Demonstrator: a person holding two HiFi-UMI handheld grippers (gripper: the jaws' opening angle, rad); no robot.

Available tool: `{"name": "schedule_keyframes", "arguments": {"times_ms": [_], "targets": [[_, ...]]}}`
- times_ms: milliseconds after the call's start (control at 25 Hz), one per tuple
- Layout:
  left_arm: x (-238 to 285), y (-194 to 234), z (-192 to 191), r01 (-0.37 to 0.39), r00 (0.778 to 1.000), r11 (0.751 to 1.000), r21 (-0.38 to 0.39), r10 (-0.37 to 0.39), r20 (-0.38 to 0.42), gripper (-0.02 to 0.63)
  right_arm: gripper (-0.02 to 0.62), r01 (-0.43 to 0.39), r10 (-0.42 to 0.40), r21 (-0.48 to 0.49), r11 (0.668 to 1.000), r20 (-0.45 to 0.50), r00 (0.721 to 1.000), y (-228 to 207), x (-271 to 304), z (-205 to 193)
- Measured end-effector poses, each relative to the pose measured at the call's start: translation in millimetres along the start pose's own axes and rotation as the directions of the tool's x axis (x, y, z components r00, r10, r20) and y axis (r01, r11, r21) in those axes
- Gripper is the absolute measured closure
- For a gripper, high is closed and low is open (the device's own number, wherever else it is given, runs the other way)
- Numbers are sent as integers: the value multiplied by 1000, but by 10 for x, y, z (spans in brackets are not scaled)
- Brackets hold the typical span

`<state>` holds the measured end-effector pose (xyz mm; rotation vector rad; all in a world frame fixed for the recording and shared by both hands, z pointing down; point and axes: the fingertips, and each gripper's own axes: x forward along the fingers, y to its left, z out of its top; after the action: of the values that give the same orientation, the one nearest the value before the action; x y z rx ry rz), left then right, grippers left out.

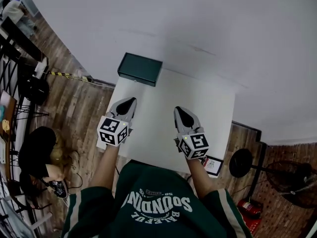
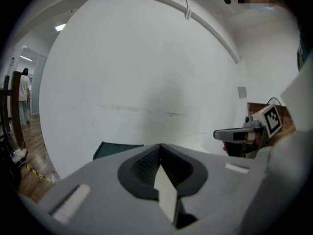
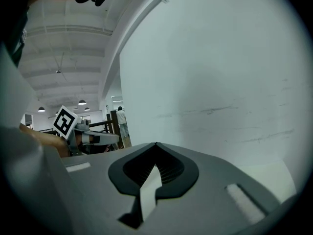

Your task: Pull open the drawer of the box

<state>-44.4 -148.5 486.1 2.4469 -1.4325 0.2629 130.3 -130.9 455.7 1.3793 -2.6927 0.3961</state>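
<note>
A dark green box (image 1: 140,69) sits at the far left corner of the white table (image 1: 163,123); its drawer looks pushed in. In the left gripper view a corner of the box (image 2: 115,149) peeks over the jaws. My left gripper (image 1: 130,102) hovers over the table short of the box, jaws shut with nothing between them. The right gripper (image 1: 181,111) hangs beside it to the right, also shut and empty. Neither touches the box. In the left gripper view the right gripper (image 2: 230,134) shows at the right; in the right gripper view the left gripper (image 3: 110,137) shows at the left.
A white wall (image 1: 198,24) stands right behind the table. A small card (image 1: 214,165) lies at the table's near right corner. A round stool (image 1: 241,162) and a fan (image 1: 297,180) stand on the wooden floor to the right; chairs and a seated person (image 1: 42,152) are at the left.
</note>
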Motion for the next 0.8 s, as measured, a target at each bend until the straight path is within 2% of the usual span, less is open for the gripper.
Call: {"name": "schedule_keyframes", "arguments": {"times_ms": [240, 440, 800], "targets": [[267, 262, -260, 7, 998, 998, -57, -10, -55, 554, 594, 24, -23, 28, 999, -47, 999, -98, 196, -177], [438, 490, -612, 9, 991, 994, -112, -24, -133, 554, 594, 50, -44, 56, 997, -101, 994, -87, 333, -382], [859, 886, -936, -33, 977, 992, -123, 6, -211, 553, 594, 83, -67, 80, 993, -181, 981, -172, 516, -654]]}}
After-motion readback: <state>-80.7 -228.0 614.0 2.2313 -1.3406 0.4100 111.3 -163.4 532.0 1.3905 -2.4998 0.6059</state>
